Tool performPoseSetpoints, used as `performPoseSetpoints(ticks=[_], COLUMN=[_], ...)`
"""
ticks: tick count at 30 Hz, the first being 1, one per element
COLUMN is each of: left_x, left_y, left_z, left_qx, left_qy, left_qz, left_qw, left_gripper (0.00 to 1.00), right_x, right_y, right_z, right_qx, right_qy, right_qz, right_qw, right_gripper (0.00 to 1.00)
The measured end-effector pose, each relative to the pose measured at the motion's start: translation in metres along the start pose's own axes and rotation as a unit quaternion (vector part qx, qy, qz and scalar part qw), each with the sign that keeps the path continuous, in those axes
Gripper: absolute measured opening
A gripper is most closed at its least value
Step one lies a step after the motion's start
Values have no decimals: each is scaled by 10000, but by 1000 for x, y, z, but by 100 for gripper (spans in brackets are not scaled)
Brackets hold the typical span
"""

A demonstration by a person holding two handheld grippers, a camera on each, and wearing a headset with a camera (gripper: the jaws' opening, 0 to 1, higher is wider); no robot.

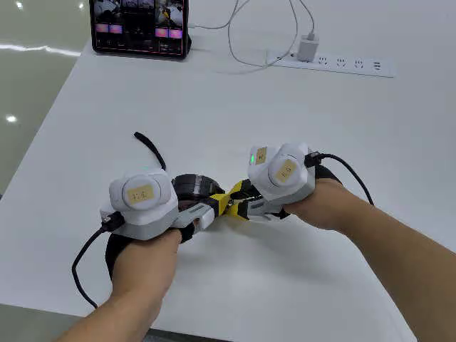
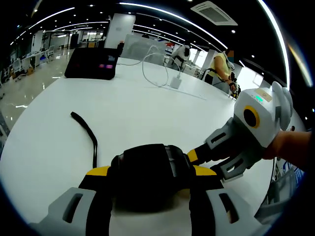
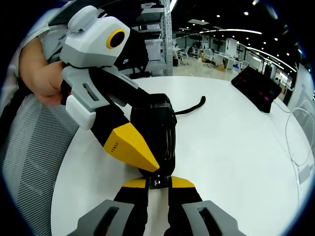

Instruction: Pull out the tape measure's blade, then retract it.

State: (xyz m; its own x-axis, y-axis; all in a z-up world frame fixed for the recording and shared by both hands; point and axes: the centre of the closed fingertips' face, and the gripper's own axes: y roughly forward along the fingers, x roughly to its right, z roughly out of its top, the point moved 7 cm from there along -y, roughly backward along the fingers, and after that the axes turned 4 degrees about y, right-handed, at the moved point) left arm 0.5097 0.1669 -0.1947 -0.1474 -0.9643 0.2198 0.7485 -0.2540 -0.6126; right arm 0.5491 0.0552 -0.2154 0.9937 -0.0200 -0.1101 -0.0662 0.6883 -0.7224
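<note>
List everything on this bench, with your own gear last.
tape measure: one, black, between the grippers
strap: one, black, trailing from the tape measure
tablet: one, dark, screen lit, far edge
power strip: one, white, far right
charger: one, white, in the power strip
cables: count unclear, white, between tablet and charger
table: one, white
left gripper: white, yellow tips, clamping the tape measure
right gripper: same colours, shut on the blade tip
hands: two, holding the grippers
</note>
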Motion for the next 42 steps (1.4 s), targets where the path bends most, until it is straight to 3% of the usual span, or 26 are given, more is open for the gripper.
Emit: performPoseSetpoints(ticks=[11,15,25,42], left_x=[0,0,0,0], left_y=[0,1,-2,-5], left_z=[0,1,1,2], left_qx=[-22,-23,13,37], left_qy=[67,127,193,249], left_qz=[-19,-24,-36,-100], left_qw=[10000,9999,9998,9996], left_gripper=[61,61,60,59], right_x=[-1,-4,0,2], right_y=[0,2,-2,-6], right_z=[0,-1,-1,1], right_qx=[-13,-43,-49,-9], right_qy=[-40,-97,-18,76], right_qz=[-17,28,-80,-193], right_qw=[10000,9999,10000,9998], right_gripper=[12,20,26,32])
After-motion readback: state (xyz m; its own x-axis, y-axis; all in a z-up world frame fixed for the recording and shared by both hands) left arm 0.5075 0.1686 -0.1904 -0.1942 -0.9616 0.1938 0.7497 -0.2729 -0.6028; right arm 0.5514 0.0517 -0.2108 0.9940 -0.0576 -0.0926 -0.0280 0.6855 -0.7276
